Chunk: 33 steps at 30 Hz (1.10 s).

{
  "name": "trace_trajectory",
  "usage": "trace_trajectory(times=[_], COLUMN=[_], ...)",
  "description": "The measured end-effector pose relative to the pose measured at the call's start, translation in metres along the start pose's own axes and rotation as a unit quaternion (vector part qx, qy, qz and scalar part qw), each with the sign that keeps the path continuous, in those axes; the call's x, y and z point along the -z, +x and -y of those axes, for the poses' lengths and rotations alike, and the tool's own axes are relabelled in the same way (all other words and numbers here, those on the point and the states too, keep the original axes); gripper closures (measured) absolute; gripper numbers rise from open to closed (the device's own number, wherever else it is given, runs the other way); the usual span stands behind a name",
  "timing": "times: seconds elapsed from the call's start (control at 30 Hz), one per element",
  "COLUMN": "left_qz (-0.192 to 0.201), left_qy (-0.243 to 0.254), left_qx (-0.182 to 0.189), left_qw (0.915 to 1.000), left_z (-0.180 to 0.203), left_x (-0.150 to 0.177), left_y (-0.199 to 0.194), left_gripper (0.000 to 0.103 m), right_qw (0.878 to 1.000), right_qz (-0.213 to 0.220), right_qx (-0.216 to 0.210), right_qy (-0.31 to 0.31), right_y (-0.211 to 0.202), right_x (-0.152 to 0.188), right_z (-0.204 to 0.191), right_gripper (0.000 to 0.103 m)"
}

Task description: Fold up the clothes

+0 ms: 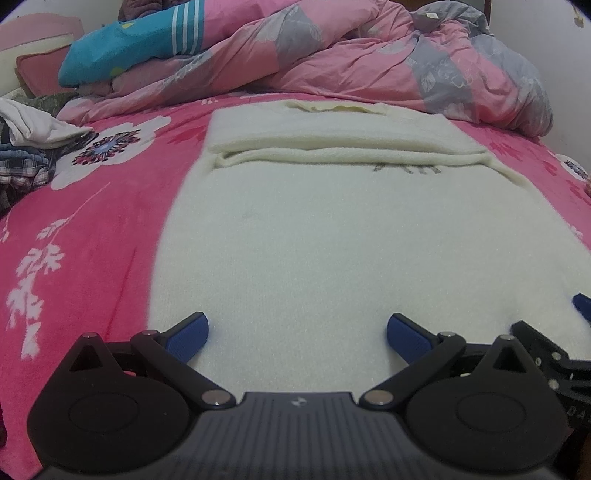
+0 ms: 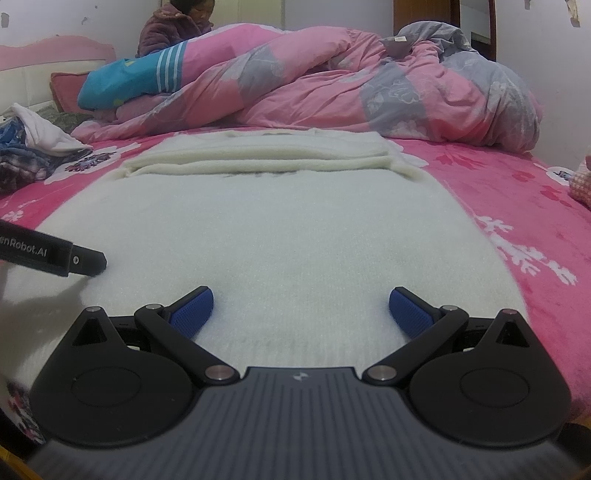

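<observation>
A cream knitted sweater (image 1: 332,229) lies flat on the pink bed, its sleeves folded across the far end into a thick band (image 1: 343,147). My left gripper (image 1: 297,338) hovers open over the sweater's near hem, nothing between its blue pads. In the right wrist view the same sweater (image 2: 280,229) fills the middle, and my right gripper (image 2: 301,312) is open just above its near edge. The other gripper's black finger (image 2: 55,254) pokes in from the left there; a blue pad (image 1: 583,304) of the right gripper shows at the left view's right edge.
A crumpled pink and grey quilt (image 1: 369,62) piles up at the far end with a blue striped pillow (image 1: 136,40). Loose clothes (image 1: 29,147) heap at the left. A person in a dark fleece (image 2: 173,26) sits behind the quilt. Pink floral sheet (image 1: 81,229) flanks the sweater.
</observation>
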State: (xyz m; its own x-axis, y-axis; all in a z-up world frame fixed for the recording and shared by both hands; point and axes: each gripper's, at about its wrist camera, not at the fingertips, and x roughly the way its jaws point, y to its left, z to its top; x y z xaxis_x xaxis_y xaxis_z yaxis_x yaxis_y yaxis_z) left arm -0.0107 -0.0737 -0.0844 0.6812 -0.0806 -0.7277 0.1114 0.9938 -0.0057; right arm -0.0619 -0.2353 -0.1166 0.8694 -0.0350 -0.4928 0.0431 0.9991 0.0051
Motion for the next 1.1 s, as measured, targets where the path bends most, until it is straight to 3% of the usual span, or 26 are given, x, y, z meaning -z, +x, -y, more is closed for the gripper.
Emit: trace_trajectory(times=[0.9,1.1], left_qz=[-0.022,-0.027], left_qy=[-0.004,-0.005], left_qx=[-0.015,-0.018], left_qw=[0.9996,0.9995], left_z=[0.005,0.005], left_x=[-0.005,-0.005], left_y=[0.001,0.000], left_gripper=[0.000,0.000], right_qw=[0.999,0.998], right_qz=[-0.029,-0.048], right_qx=[-0.004,-0.029], right_qy=[-0.018,-0.008], right_y=[-0.049,-0.065], right_x=[0.023,0.024], right_z=[-0.009,-0.015], right_gripper=[0.001,0.001])
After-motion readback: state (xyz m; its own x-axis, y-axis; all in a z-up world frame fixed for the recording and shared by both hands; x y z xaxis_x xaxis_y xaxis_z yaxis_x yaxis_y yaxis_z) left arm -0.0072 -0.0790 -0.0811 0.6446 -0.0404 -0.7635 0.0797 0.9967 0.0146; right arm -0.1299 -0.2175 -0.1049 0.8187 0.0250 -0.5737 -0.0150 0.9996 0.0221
